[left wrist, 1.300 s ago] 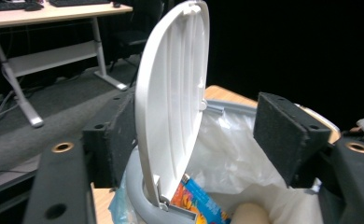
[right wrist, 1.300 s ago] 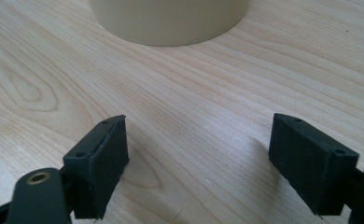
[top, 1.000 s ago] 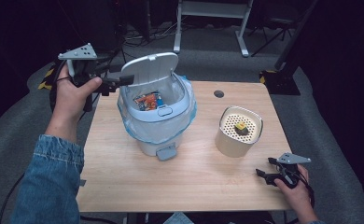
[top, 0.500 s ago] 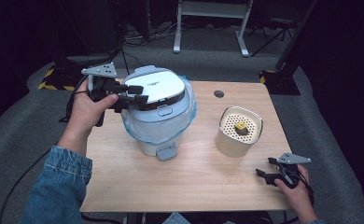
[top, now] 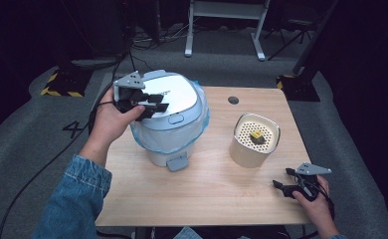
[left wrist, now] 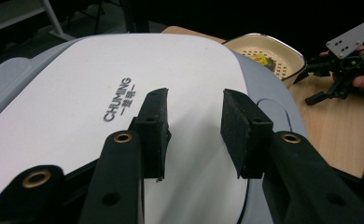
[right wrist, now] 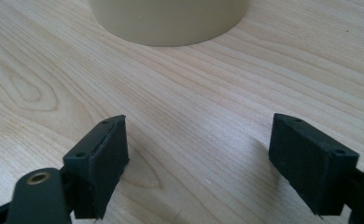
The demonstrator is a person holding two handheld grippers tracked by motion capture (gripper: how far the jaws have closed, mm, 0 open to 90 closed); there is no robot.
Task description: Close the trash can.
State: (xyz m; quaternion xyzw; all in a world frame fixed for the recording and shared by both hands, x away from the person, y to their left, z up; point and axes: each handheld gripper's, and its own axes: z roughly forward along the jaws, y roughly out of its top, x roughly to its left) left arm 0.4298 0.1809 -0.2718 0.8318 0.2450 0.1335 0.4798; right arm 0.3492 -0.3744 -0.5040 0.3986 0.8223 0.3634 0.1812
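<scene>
Left gripper (top: 149, 105) sits right on top of the bin's white lid (top: 179, 94), jaws slightly apart, nothing pinched. The latch button (top: 175, 119) lies just ahead, toward the person. Right gripper (top: 285, 186) rests wide open, far off.

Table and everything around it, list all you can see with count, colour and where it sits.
Table: one, light wood, centre.
Bin: one, pale blue-grey with a white lid down, clear bag liner at the rim, left half of the table.
Container: one, cream, perforated top, right of the bin.
Small piece: one, yellow and dark, on the container's top.
Hole cap: one, dark, far edge of the table.
Metal stand: one, grey, on the floor behind.
Left gripper: black, jaws apart, over the bin lid.
Right gripper: black, jaws wide apart, low over the table's near right corner.
</scene>
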